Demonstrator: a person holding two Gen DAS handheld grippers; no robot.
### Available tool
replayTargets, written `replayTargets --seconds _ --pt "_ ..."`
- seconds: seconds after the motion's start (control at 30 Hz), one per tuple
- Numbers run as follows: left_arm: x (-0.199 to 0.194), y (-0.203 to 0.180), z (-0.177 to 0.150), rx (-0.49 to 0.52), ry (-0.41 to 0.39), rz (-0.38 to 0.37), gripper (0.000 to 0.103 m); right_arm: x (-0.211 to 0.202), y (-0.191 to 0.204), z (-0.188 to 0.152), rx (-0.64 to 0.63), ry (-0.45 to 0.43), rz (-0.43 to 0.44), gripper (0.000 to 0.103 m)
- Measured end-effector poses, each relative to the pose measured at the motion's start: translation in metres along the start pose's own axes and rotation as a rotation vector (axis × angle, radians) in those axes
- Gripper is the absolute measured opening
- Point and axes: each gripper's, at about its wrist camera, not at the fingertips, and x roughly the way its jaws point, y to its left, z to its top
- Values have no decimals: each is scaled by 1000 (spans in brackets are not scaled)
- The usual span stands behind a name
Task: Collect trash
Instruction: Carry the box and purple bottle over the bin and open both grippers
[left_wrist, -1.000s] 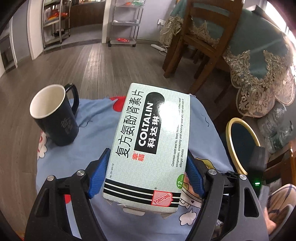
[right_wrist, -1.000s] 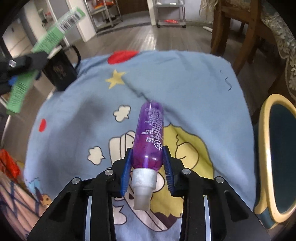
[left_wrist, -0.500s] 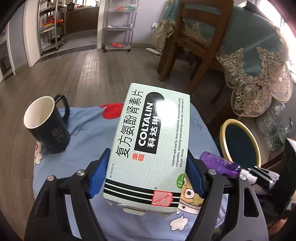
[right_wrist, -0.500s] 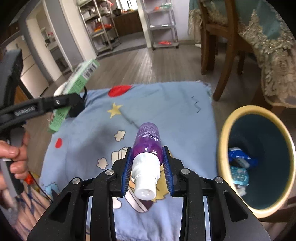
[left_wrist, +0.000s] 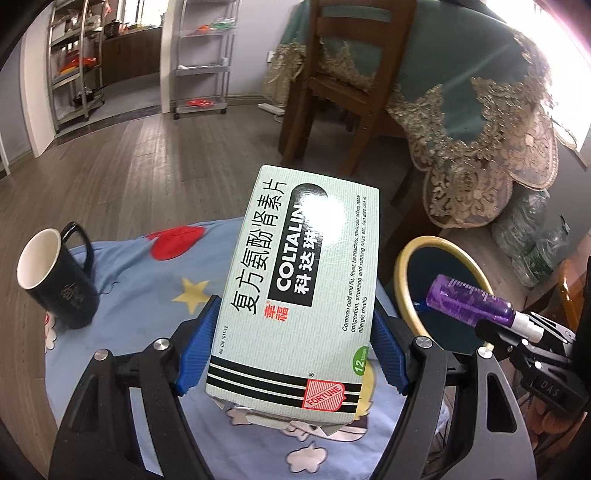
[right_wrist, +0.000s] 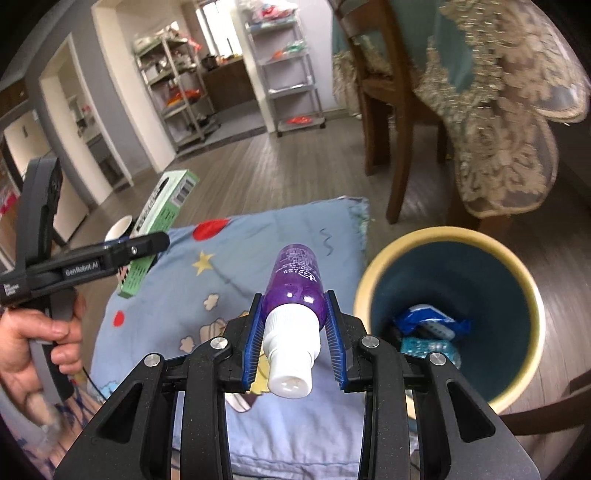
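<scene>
Both fingers clamp: left wide on medicine box, right narrow on purple bottle

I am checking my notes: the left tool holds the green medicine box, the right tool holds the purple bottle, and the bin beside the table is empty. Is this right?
Not quite: the bin is not empty; the right wrist view shows blue wrappers at its bottom. The rest stands: the left tool holds the green medicine box, the right tool the purple bottle.

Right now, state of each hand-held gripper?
Left hand-held gripper: closed on the pale green cardboard medicine box.
Right hand-held gripper: closed on the purple plastic spray bottle.
</scene>
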Motion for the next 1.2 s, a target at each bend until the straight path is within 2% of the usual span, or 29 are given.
replayTargets --seconds 0.27,0.57,0.87,1.2 --pt "11 -34 -1 47 26 -43 74 -24 -38 -6 90 -68 -33 33" --pt "33 -94 -3 130 65 -104 74 -37 -72 -15 149 -96 -87 33" --pt "71 -155 -7 199 131 -141 75 -52 -95 -22 191 -121 -143 33" --pt "118 -206 -17 244 231 -187 75 -66 -131 -29 313 -169 -227 33"
